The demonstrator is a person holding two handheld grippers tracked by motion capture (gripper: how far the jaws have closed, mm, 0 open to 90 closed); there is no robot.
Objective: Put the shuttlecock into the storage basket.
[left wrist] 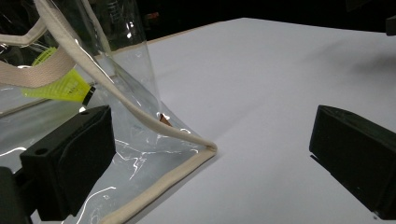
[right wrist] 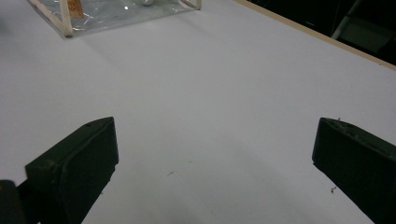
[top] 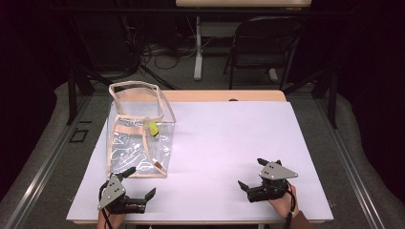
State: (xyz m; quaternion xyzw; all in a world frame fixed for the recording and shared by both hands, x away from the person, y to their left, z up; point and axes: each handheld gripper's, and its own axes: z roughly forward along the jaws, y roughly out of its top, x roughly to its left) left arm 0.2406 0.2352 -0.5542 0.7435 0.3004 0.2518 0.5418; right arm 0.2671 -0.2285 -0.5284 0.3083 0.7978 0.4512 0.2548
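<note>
Your left gripper sits at the near left edge of the table, jaws spread wide and holding nothing; one jaw lies just beside the near corner of the clear bag, the other well out over bare table. Your right gripper rests at the near right, well apart from the bag, its jaws likewise spread with only white tabletop between them.

The step in hand looks like a first grasp on the bag; to do it well, bring your left gripper forward so the cream edging at that corner passes between the jaws, then close on the trim rather than the slippery film; keep your right gripper free to steady the far side or take a handle.

The bag stands on the left half of the table; it is see-through plastic, boxy, edged in cream webbing, with cream handles rising in a loop above its open top; inside it lies a small yellow-green object, too small to tell what it is.
</note>
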